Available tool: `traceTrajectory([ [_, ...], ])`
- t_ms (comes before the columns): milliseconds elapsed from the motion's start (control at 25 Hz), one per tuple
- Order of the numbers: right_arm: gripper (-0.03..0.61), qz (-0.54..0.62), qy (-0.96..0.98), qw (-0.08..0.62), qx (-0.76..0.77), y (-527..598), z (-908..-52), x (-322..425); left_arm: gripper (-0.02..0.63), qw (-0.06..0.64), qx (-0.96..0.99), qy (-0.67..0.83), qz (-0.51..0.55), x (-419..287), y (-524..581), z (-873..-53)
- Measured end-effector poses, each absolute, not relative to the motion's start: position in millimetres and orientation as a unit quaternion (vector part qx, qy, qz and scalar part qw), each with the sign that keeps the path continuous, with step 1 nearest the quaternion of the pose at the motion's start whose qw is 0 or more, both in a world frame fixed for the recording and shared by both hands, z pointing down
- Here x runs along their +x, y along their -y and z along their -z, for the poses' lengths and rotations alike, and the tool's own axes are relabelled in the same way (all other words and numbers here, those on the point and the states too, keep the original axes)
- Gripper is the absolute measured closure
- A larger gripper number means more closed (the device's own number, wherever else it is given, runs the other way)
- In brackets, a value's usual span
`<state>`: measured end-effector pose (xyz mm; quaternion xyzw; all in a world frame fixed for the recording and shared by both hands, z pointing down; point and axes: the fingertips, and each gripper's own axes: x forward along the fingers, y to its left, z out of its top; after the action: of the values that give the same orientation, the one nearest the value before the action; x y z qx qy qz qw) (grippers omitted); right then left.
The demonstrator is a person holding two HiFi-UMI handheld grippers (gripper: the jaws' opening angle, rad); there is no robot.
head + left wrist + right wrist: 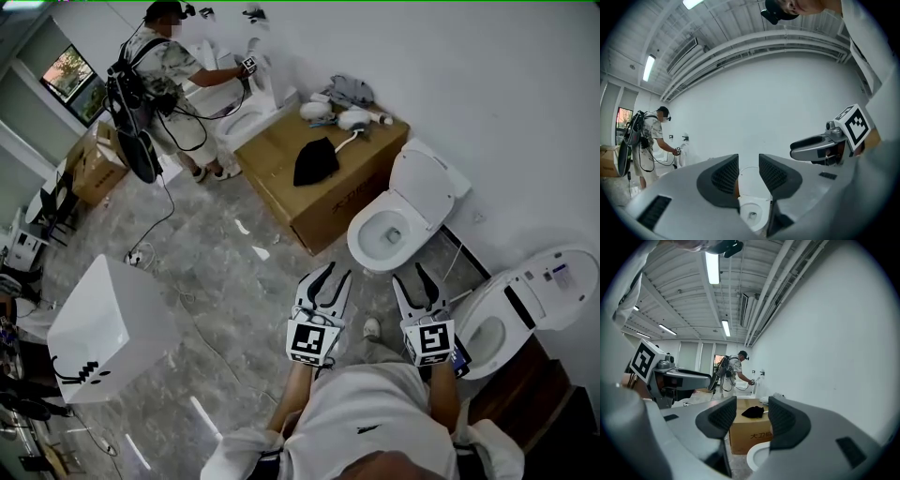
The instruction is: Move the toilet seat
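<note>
A white toilet stands against the wall ahead of me, its seat and lid raised. My left gripper and right gripper are held side by side in the air, short of the bowl and apart from it. Both are shut with nothing between the jaws. In the left gripper view the toilet shows past the left gripper, and the right gripper is at the right. In the right gripper view a bowl rim lies below the right gripper.
A second toilet stands to the right. A cardboard box with a black cloth and white parts sits left of the toilet. A person works at further toilets at the back. A white block lies on the floor at left.
</note>
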<state>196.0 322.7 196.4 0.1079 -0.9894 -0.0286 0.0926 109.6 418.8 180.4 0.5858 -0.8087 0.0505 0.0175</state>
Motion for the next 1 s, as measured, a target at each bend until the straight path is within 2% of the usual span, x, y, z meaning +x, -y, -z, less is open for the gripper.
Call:
traceTrajectory([
  [1000, 0.362, -0.005, 0.995, 0.074, 0.07, -207.0, -205.9, 122.3, 0.486, 0.021, 0.555, 0.827, -0.085, 46.8, -301.4, -186.0],
])
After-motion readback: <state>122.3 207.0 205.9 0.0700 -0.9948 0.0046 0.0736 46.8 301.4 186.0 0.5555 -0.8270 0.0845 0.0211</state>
